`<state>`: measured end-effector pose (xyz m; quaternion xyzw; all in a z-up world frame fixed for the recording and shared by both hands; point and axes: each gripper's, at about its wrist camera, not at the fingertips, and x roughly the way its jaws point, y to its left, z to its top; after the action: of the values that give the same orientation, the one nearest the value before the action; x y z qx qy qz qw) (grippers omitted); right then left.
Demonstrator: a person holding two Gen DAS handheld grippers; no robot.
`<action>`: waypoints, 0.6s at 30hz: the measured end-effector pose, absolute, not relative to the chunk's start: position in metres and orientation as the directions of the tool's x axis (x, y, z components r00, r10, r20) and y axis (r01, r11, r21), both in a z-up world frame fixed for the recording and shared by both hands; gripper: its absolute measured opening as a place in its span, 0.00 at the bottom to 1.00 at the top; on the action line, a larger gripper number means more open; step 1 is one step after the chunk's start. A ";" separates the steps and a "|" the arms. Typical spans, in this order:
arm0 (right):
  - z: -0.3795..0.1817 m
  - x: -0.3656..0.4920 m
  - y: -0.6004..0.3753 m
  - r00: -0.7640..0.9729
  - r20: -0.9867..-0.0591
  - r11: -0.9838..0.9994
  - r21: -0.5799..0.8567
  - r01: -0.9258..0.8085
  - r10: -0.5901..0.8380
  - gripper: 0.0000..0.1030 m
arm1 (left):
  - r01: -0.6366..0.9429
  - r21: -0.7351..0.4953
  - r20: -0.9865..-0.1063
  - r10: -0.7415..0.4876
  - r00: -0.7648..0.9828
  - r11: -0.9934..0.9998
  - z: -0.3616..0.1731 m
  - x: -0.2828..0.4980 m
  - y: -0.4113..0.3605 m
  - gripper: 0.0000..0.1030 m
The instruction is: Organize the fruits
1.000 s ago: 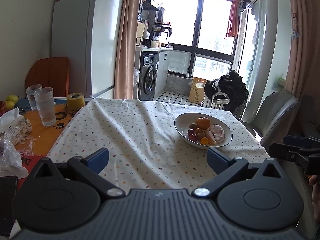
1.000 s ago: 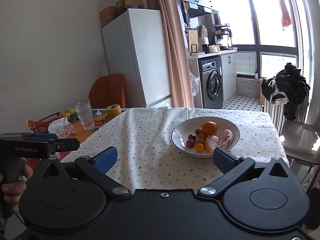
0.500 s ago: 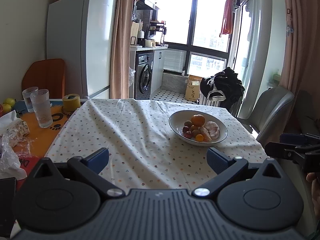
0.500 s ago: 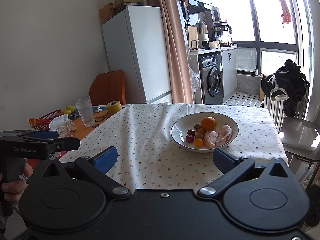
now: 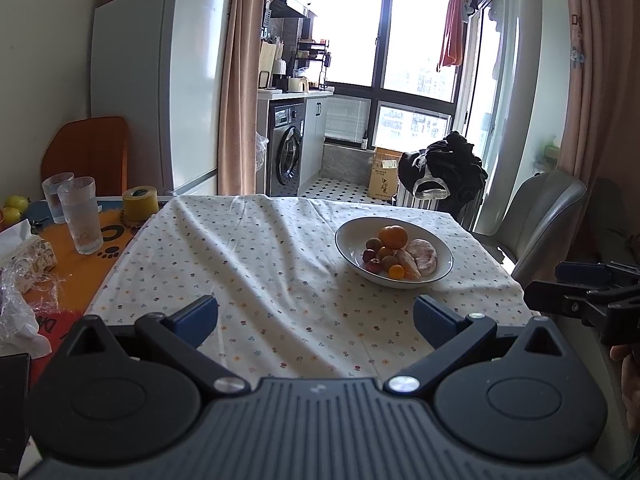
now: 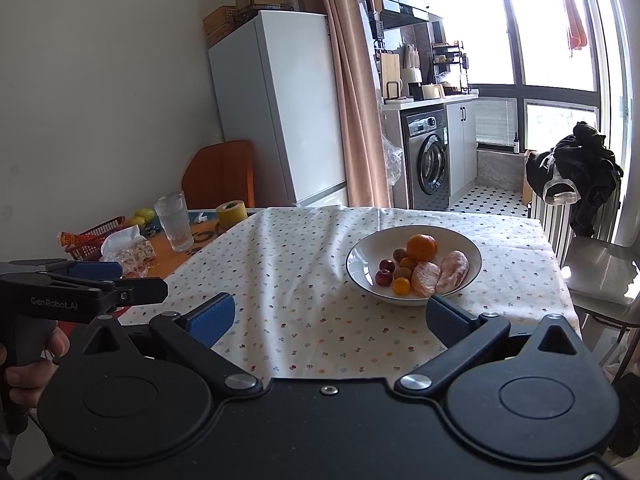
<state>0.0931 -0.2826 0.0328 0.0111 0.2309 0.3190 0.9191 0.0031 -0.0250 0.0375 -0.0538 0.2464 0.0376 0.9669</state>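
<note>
Over the last second both views had only drifted a little: the left camera had tipped up a bit and then come back, and the bowl (image 6: 414, 264) looked about the same size as before, so neither pair of tongs had come much closer to it. Nothing in the bowl had moved. That said little about the job; the fruit already lay gathered in the bowl, which would fit a tidy-up that was over or one where the pieces were about to be sorted. The bowl sat on the spotted cloth (image 5: 260, 264) toward the far right corner of the surface, holding an orange (image 6: 421, 247), two peeled citrus pieces (image 6: 440, 272), small red fruits and little brown ones. The left tongs (image 5: 316, 316) were spread wide with nothing between them, and the right tongs (image 6: 330, 318) were the same, both hanging over the near edge. The side of the left tool read "GenRobot.AI" (image 6: 54, 303). Yellow fruits (image 6: 140, 216) lay off by the far left corner, near a glass (image 6: 173, 220) and a roll of yellow tape (image 6: 231, 213).
</note>
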 end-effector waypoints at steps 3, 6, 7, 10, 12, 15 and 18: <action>0.033 0.093 -0.284 0.692 -0.417 0.798 0.170 -0.578 0.590 1.00 | -0.101 -0.087 -0.480 0.048 0.876 0.991 0.037 0.003 -0.025 1.00; 0.033 0.093 -0.284 0.693 -0.415 0.799 0.170 -0.577 0.589 1.00 | -0.102 -0.087 -0.480 0.048 0.876 0.991 0.037 0.003 -0.024 1.00; 0.033 0.093 -0.284 0.693 -0.415 0.799 0.170 -0.577 0.589 1.00 | -0.102 -0.087 -0.480 0.048 0.876 0.991 0.037 0.003 -0.024 1.00; 0.033 0.093 -0.284 0.693 -0.416 0.799 0.171 -0.576 0.589 1.00 | -0.102 -0.087 -0.480 0.048 0.876 0.991 0.037 0.003 -0.024 1.00; 0.033 0.093 -0.284 0.693 -0.415 0.799 0.171 -0.577 0.589 1.00 | -0.103 -0.088 -0.480 0.048 0.876 0.991 0.038 0.003 -0.023 1.00; 0.033 0.093 -0.285 0.693 -0.416 0.799 0.170 -0.577 0.589 1.00 | -0.103 -0.088 -0.480 0.049 0.876 0.991 0.038 0.003 -0.023 1.00; 0.033 0.093 -0.285 0.693 -0.416 0.799 0.171 -0.577 0.589 1.00 | -0.104 -0.088 -0.480 0.049 0.876 0.991 0.037 0.003 -0.023 1.00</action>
<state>0.0927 -0.2849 0.0333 0.0135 0.2307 0.3170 0.9198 0.0030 -0.0229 0.0375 -0.0556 0.2461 0.0395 0.9668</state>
